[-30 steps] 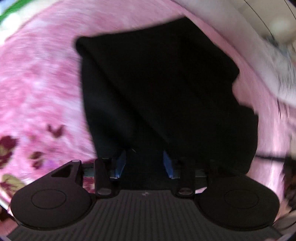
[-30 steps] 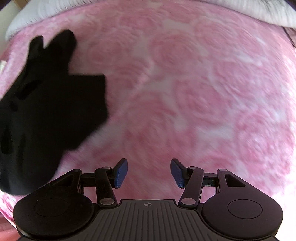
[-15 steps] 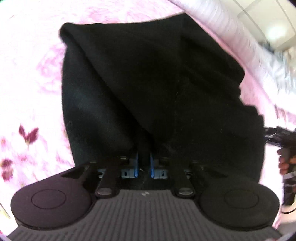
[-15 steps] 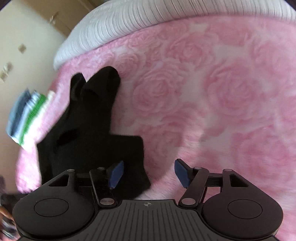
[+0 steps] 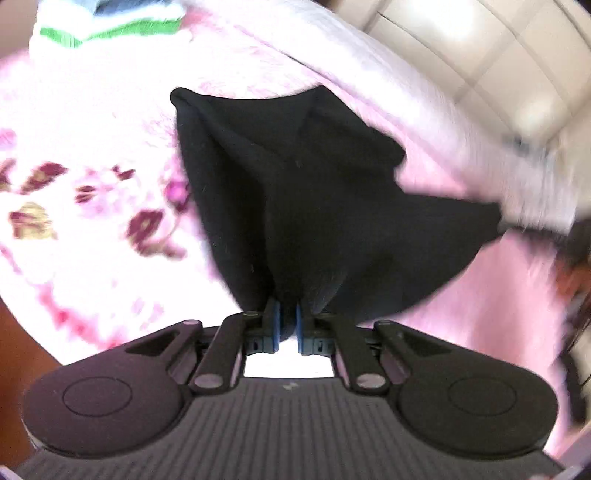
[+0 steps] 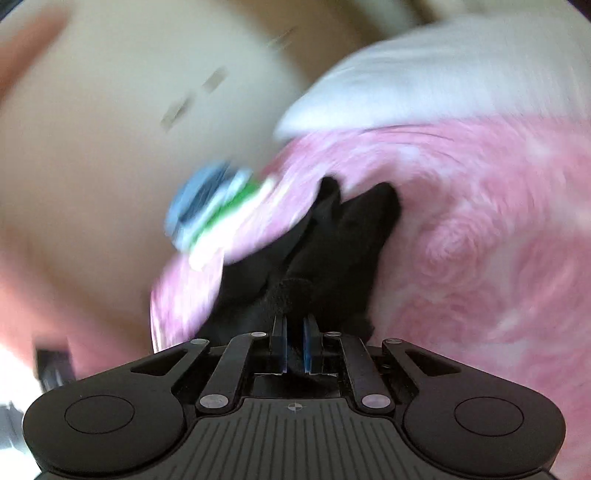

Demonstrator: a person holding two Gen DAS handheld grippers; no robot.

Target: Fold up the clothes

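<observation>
A black garment [image 5: 295, 184] hangs bunched over the pink floral blanket [image 5: 81, 118] of a bed. In the left wrist view my left gripper [image 5: 286, 314] is shut on a gathered edge of it, and the cloth fans out ahead of the blue pads. The right wrist view is blurred by motion. There my right gripper [image 6: 294, 332] is shut on another bunch of the same black garment [image 6: 343, 243], which trails away over the pink blanket [image 6: 480, 258].
A stack of folded clothes [image 5: 110, 22] in blue, white and green lies at the blanket's far edge, also seen as the folded stack [image 6: 210, 210]. White ribbed bedding [image 6: 424, 74] lies beyond the blanket. A beige wall [image 6: 92, 147] fills the left.
Both grippers went from open to shut on the black garment. The left one has lifted its bunch off the blanket and swung. The right one reached the cloth, then rose and rolled.
</observation>
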